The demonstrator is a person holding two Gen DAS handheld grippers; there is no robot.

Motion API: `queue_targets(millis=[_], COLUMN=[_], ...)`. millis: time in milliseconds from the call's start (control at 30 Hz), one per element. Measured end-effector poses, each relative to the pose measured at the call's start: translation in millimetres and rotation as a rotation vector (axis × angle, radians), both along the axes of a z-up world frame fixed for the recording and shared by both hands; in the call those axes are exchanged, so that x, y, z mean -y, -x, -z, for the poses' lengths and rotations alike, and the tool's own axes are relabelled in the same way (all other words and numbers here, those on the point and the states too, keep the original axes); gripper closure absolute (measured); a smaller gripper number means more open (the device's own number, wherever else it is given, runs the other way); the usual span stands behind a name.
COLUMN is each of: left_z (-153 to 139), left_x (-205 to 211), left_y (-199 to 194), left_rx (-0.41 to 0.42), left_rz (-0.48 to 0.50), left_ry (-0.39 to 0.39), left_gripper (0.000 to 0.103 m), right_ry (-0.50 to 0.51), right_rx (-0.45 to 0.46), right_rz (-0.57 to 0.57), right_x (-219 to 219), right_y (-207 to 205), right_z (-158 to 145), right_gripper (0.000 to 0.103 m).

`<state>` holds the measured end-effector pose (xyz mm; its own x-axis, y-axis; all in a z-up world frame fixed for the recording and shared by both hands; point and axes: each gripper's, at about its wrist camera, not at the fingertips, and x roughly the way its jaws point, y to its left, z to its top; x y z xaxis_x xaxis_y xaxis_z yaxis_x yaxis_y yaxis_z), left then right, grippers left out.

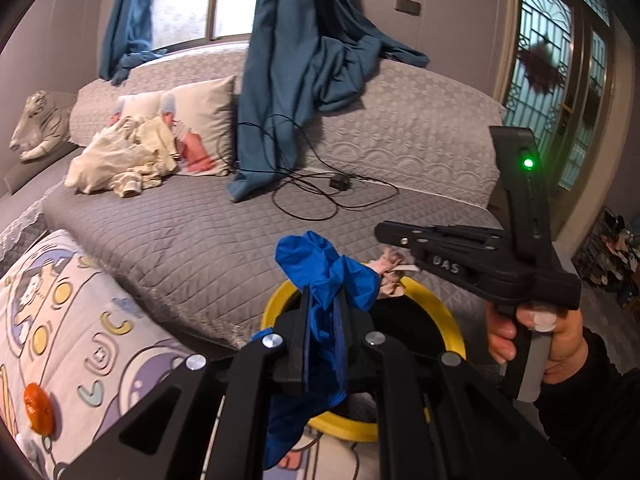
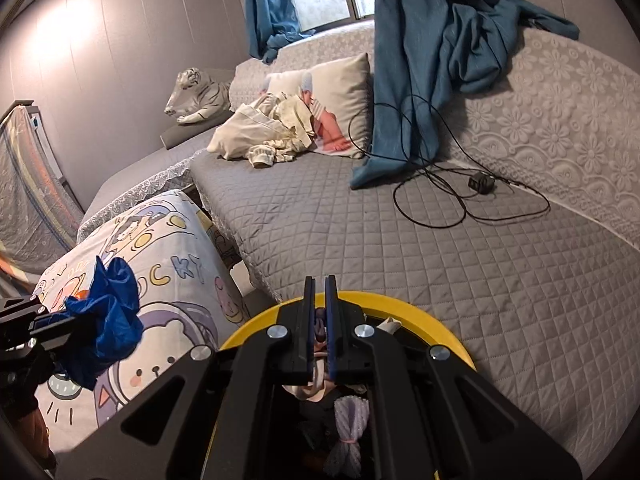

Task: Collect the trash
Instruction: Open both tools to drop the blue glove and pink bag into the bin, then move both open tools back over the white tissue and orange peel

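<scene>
Your left gripper [image 1: 320, 300] pinches a crumpled blue wrapper [image 1: 328, 268] between its pads, just over the near rim of the yellow-rimmed bin [image 1: 440, 304]. Your right gripper [image 2: 319, 292], jaws pressed together on a pinkish scrap [image 1: 390, 270], hangs over the same opening. The step in hand is, by appearance, the deposit: next, bring each load squarely above the dark mouth and spread the jaws so it drops inside, not onto the rim. Within the bin lie pale crumpled scraps and a white bundle [image 2: 352, 420]; its depth cannot be judged. Beside it, an orange wrapper [image 1: 38, 410] rests on the cartoon-print cushion [image 1: 80, 320]. Beyond, the grey quilted sofa [image 1: 200, 232] carries a black cable [image 1: 320, 196] and cream cloth [image 1: 120, 160].
</scene>
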<state>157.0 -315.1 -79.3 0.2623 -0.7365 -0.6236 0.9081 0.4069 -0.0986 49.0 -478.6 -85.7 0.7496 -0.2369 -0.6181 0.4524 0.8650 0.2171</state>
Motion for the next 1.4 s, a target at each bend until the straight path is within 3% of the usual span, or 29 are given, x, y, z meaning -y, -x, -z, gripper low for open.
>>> queue_targets(millis=[200, 300, 433, 567, 633, 667, 700, 767, 933, 1100, 1200, 1400], left_z=[15.1, 22.8, 29.1, 28.2, 26.1, 25.3, 24.4, 25.7, 30.7, 32.5, 37.8, 52.5], left_x=[24.5, 30.7, 27.6, 9.0, -7.4, -19.8, -28.1, -56.9, -141.7, -225.7, -269.4, -318.5], left_y=[-1.7, -5.8, -11.9, -23.7, -33.8, -40.3, -44.7, -60.9, -103.3, -126.8, -135.1, -146.8], left_rx=[-0.051, -0.093, -0.128, -0.143, -0.141, -0.120, -0.108, -0.085, -0.071, -0.039, -0.042, -0.077], left_rz=[0.024, 0.029, 0.005, -0.043, -0.077, -0.110, -0.131, -0.200, -0.394, -0.553, -0.616, -0.668], left_ry=[-0.003, -0.002, 0.010, 0.030, 0.044, 0.048, 0.051, 0.048, 0.006, -0.034, -0.052, -0.071], left_gripper=[0.091, 0.084, 0.054, 0.038, 0.034, 0.029, 0.028, 0.028, 0.027, 0.026, 0.026, 0.026], right_ry=[-0.034, -0.045, -0.041, -0.032, -0.029, -0.029, -0.023, -0.003, 0.000, -0.035, -0.059, -0.058], right_rx=[-0.024, -0.037, -0.053, -0.069, -0.060, -0.048, -0.047, -0.049, -0.035, -0.033, -0.049, -0.090], right_rz=[0.025, 0.037, 0.057, 0.087, 0.093, 0.092, 0.090, 0.066, -0.055, -0.255, -0.404, -0.607], right_x=[14.4, 19.6, 24.5, 29.5, 29.5, 27.7, 26.1, 17.2, -17.7, -75.2, -122.7, -209.7], right_y=[0.9, 0.7, 2.4, 5.2, 7.5, 8.5, 8.1, 1.8, -33.5, -87.7, -129.2, -192.2], right_z=[13.3, 18.3, 22.6, 23.9, 22.3, 21.0, 20.2, 16.8, 8.5, 2.5, 2.3, 6.4], right_gripper=[0.099, 0.098, 0.098, 0.096, 0.079, 0.058, 0.054, 0.055, 0.055, 0.055, 0.055, 0.055])
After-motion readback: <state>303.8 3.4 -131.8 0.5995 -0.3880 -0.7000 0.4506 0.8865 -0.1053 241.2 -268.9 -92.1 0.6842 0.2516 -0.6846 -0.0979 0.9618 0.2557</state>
